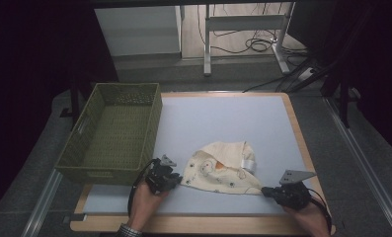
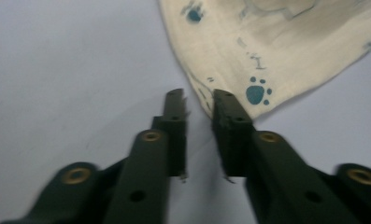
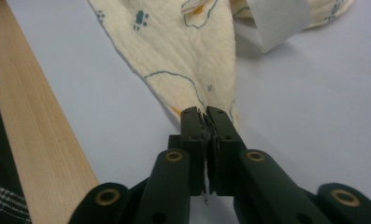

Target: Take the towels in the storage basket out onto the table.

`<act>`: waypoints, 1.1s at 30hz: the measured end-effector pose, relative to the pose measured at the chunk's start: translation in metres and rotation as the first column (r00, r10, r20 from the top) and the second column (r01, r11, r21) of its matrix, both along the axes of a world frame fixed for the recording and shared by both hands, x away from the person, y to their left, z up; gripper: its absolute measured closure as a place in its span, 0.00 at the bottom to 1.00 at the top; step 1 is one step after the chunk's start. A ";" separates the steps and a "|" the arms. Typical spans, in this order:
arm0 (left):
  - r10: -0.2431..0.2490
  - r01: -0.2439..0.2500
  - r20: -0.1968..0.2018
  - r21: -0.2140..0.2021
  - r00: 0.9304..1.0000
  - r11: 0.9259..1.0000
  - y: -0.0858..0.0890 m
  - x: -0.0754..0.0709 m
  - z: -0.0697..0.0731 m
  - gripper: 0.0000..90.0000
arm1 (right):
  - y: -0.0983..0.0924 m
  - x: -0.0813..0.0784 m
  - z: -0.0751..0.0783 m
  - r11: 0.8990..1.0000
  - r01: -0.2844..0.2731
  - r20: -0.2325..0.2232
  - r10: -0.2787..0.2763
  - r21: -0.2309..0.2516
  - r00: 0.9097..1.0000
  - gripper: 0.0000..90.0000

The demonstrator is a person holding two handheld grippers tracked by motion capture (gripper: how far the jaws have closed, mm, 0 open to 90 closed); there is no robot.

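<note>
A cream printed cloth (image 1: 222,168) lies crumpled at lower centre of the high view, on the pale table mat (image 1: 223,123). Its right-hand point is pinched tight between the jaws of the right gripper (image 3: 206,112), seen low in the right gripper view; in the high view that corner is too small to make out. The left gripper (image 2: 197,100) stands slightly parted, the cloth's edge just at its right jaw, not clamped. A grey strip (image 3: 276,18) is cut off at the frame's top. The green woven basket (image 1: 85,148), upper left, holds nothing.
</note>
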State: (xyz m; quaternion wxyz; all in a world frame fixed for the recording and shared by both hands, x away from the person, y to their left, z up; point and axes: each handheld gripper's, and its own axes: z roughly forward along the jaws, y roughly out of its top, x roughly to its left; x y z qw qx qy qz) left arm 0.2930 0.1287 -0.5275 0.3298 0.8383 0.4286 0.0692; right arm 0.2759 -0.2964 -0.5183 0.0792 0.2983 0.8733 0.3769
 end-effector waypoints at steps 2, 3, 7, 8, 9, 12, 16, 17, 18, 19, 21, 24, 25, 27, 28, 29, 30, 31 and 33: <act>0.008 -0.010 0.036 0.042 0.999 0.999 0.001 0.001 0.008 0.69 | -0.002 0.001 0.005 1.000 0.005 0.007 -0.005 0.028 1.000 0.87; 0.007 -0.009 0.055 0.041 0.998 0.999 0.001 0.002 0.013 0.65 | -0.003 0.001 0.008 0.999 0.010 0.010 -0.010 0.036 1.000 0.86; -0.033 0.032 0.084 0.011 0.996 0.999 -0.010 0.010 0.034 0.60 | -0.006 0.007 0.020 0.999 0.027 0.035 -0.028 0.033 0.999 0.82; -0.052 0.049 0.104 0.030 0.993 0.998 -0.019 0.013 0.039 0.60 | -0.007 0.008 0.021 0.999 0.031 0.037 -0.032 0.034 0.999 0.81; -0.073 0.069 0.111 0.033 0.991 0.997 -0.025 0.015 0.042 0.59 | -0.007 0.010 0.022 0.999 0.037 0.036 -0.038 0.036 0.999 0.81; -0.189 0.192 0.124 -0.011 0.974 0.981 -0.059 0.029 0.047 0.58 | -0.010 0.014 0.020 0.997 0.048 0.027 -0.050 0.058 0.998 0.79; -0.250 0.256 0.116 -0.041 0.961 0.966 -0.082 0.043 0.046 0.59 | -0.012 0.015 0.017 0.997 0.060 0.029 -0.062 0.052 0.998 0.78; -0.277 0.285 0.114 -0.055 0.954 0.957 -0.091 0.048 0.045 0.59 | -0.013 0.015 0.017 0.997 0.062 0.030 -0.064 0.052 0.998 0.78; -0.291 0.298 0.113 -0.053 0.950 0.953 -0.096 0.050 0.045 0.59 | -0.015 0.015 0.016 0.997 0.070 0.034 -0.071 0.044 0.997 0.76; -0.300 0.306 0.112 -0.047 0.947 0.951 -0.103 0.052 0.044 0.59 | -0.015 0.015 0.016 0.997 0.070 0.034 -0.071 0.044 0.997 0.76; -0.330 0.336 0.114 -0.037 0.937 0.941 -0.116 0.056 0.043 0.59 | -0.018 0.015 0.015 0.996 0.075 0.037 -0.077 0.042 0.996 0.76; -0.366 0.370 0.115 -0.015 0.924 0.929 -0.135 0.060 0.040 0.58 | -0.020 0.015 0.015 0.996 0.084 0.039 -0.085 0.041 0.996 0.75; -0.376 0.379 0.114 -0.007 0.919 0.925 -0.139 0.060 0.039 0.58 | -0.020 0.015 0.015 0.996 0.083 0.041 -0.085 0.044 0.996 0.74; -0.397 0.395 0.114 0.036 0.911 0.918 -0.150 0.061 0.035 0.57 | -0.020 0.015 0.015 0.996 0.084 0.043 -0.086 0.041 0.995 0.74; -0.404 0.400 0.112 0.059 0.908 0.915 -0.154 0.062 0.034 0.57 | -0.020 0.015 0.014 0.996 0.083 0.043 -0.085 0.044 0.995 0.73; -0.410 0.403 0.117 0.077 0.905 0.912 -0.158 0.063 0.032 0.57 | -0.019 0.016 0.014 0.996 0.083 0.042 -0.085 0.043 0.996 0.73; -0.408 0.400 0.114 0.087 0.906 0.913 -0.160 0.063 0.031 0.59 | -0.019 0.016 0.014 0.996 0.083 0.041 -0.085 0.042 0.996 0.73; -0.411 0.402 0.112 0.101 0.905 0.910 -0.162 0.065 0.030 0.67 | -0.019 0.016 0.013 0.996 0.083 0.042 -0.085 0.041 0.995 0.72; -0.408 0.402 0.102 0.075 0.907 0.913 -0.163 0.069 0.031 0.85 | -0.018 0.017 0.013 0.996 0.084 0.042 -0.086 0.040 0.995 0.72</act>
